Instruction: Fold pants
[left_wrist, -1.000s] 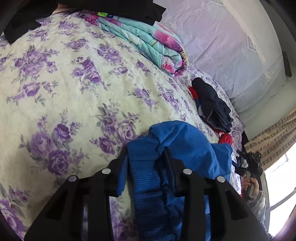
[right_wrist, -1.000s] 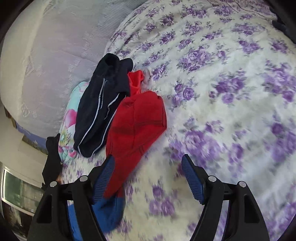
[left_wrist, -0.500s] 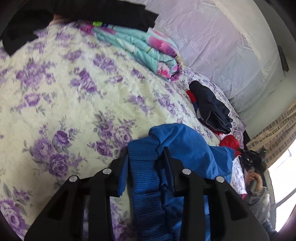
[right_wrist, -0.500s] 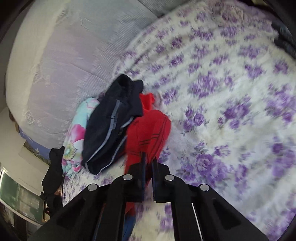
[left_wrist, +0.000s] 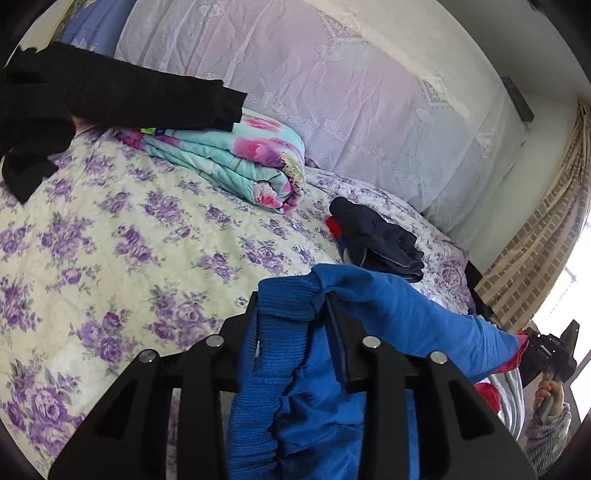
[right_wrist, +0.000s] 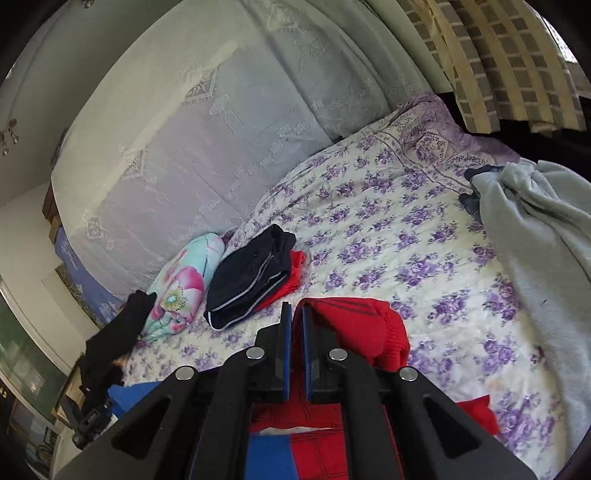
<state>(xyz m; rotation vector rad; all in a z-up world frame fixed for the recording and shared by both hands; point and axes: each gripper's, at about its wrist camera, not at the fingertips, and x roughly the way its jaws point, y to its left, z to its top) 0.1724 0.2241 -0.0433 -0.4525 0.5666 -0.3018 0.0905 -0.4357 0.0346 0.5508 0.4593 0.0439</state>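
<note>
- On the bed (left_wrist: 110, 221), floral purple-on-cream cover; the pants (left_wrist: 388, 306), blue with a red part, hang above it between the two grippers.
- Left gripper (left_wrist: 291, 306): fingers (left_wrist: 334, 314) pinching the bunched blue ribbed cuff of the pants; cloth fills the gap between them and drapes down over the gripper body; a blue leg stretches off to the right toward the right gripper, seen small at the frame edge with a hand (left_wrist: 550, 391) on its handle.
- Right gripper (right_wrist: 293, 314): fingers (right_wrist: 285, 332) pressed nearly together; the red ribbed cuff (right_wrist: 362, 328) of the pants lies bunched against the right-hand finger, and red and blue cloth shows below the gripper body; whether a thin edge of cloth is caught between the pads, cannot tell.
- Near the headboard (right_wrist: 184, 166), draped in white lace: a folded dark navy garment (right_wrist: 251, 280) lying on top of a folded red one (right_wrist: 291, 280); just beside them a folded teal and pink floral blanket (right_wrist: 184, 284); a black garment (left_wrist: 110, 96) lies on the blanket.
- Right wrist view, right side of the bed: a pale grey-green blanket (right_wrist: 535, 229), rumpled; checked curtain (right_wrist: 498, 55) behind it.
</note>
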